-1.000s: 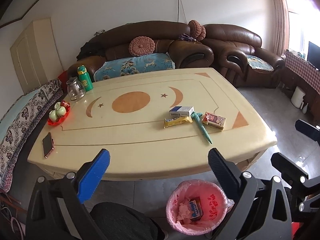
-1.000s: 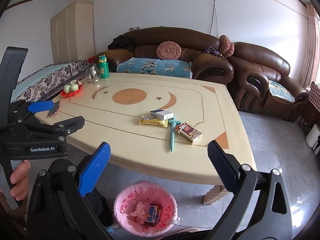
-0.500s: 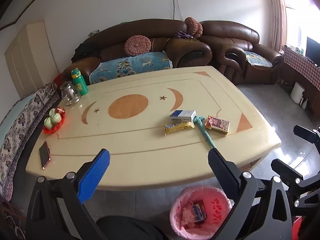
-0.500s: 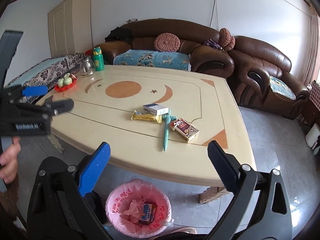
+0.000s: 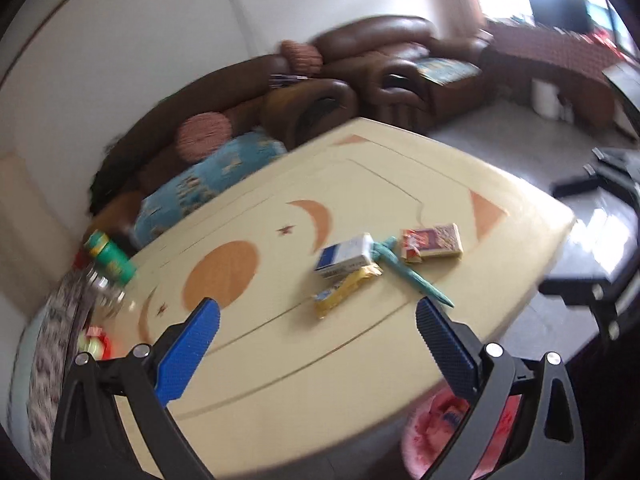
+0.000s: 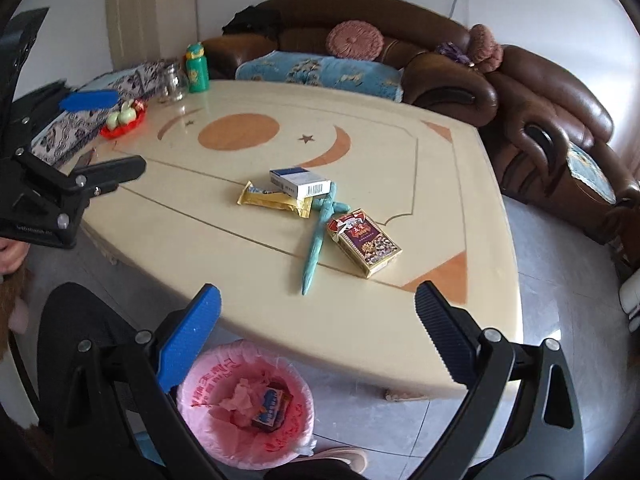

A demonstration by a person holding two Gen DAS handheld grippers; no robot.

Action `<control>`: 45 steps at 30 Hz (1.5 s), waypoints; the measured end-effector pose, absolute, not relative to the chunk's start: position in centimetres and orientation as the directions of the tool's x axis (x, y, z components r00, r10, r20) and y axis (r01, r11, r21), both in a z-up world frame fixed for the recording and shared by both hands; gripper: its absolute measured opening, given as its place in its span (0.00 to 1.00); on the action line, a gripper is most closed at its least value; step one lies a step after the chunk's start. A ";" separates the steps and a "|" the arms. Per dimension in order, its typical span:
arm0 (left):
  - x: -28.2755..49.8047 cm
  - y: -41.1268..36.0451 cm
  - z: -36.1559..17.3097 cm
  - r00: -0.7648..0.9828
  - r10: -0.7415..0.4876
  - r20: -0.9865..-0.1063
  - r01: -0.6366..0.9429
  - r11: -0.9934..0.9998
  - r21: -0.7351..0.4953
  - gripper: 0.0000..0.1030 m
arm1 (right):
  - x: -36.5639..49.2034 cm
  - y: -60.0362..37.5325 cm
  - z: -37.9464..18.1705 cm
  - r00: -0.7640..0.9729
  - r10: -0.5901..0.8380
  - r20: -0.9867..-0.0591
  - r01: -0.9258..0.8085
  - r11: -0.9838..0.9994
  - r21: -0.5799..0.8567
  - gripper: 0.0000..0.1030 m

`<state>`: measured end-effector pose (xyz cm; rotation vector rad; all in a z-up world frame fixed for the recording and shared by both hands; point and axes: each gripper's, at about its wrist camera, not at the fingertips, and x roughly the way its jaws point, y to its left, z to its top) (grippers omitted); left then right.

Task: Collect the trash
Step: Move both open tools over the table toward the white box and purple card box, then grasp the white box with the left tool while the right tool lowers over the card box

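In the left wrist view, which is blurred and tilted, the left gripper (image 5: pixel 318 330) fills the bottom of the frame with its two fingers spread wide and nothing between them. Above it, right of centre, the trash lies in a cluster on the cream table (image 5: pixel 280 360): a white-and-blue cigarette box (image 5: pixel 345 255) resting partly on a yellow wrapper (image 5: pixel 346 288), a teal stick-shaped item (image 5: pixel 412 276) just to their right, and a red-and-gold box (image 5: pixel 432 242) touching its upper end. At the lower right, a pink-lined trash bin (image 5: pixel 424 436) shows partly behind the right finger. A green bottle (image 5: pixel 110 258) stands at the left edge.

In the right wrist view, the right gripper (image 6: pixel 318 334) sits at the bottom, also opened wide and holding nothing. The same cluster lies mid-frame: cigarette box (image 6: pixel 300 182), yellow wrapper (image 6: pixel 276 200), teal item (image 6: pixel 320 236), red-and-gold box (image 6: pixel 364 242). The bin (image 6: pixel 244 404) stands on the floor at bottom centre, below the table edge, with crumpled paper and a small box inside. The left gripper (image 6: pixel 96 136) appears at the left edge, open.
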<state>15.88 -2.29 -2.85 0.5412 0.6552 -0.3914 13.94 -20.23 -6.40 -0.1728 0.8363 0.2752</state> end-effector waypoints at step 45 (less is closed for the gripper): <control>39.9 -8.7 -18.2 -0.010 -0.328 -0.945 0.999 0.037 -0.023 0.93 | 34.3 -20.6 -19.2 0.109 0.304 -0.947 -0.768 0.631 0.114 0.93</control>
